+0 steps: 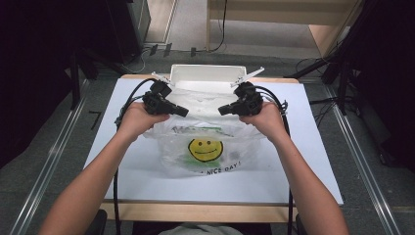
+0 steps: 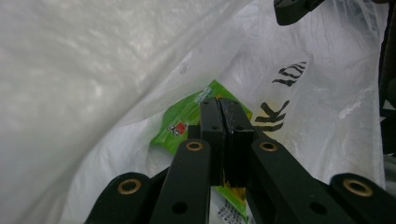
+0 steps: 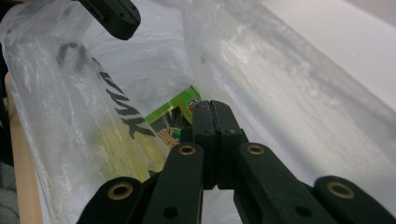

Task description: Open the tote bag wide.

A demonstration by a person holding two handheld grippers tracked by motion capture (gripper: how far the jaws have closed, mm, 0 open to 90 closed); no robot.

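Scene: a person at a white-topped counter [image 1: 313, 161] holds up a thin, translucent white plastic carrier bag printed with a yellow smiley face [image 1: 205, 149] by its two upper corners.
Left gripper [image 1: 180, 111]: jaws fully together, apparently pinching the film at the bag's left top edge; in the left gripper view the pads meet with no gap [image 2: 225, 140].
Right gripper [image 1: 224, 109]: jaws likewise closed flat, seemingly on the right top edge [image 3: 212, 140].
Key relation: the two grippers face each other across the bag's mouth, tips pointing inward, the opening stretched between them; the bag's body hangs and lies toward the person, its long axis running left to right.
Bag contents: a flat green printed packet [image 2: 187, 121] lies low inside, below and beyond both jaws [image 3: 175, 116].
Behind the bag: a white rectangular plastic bin [image 1: 208, 76] stands at the counter's far edge, just beyond the grippers; what it holds cannot be told.
Nearer hand: neither; both sit level with the bag's mouth.
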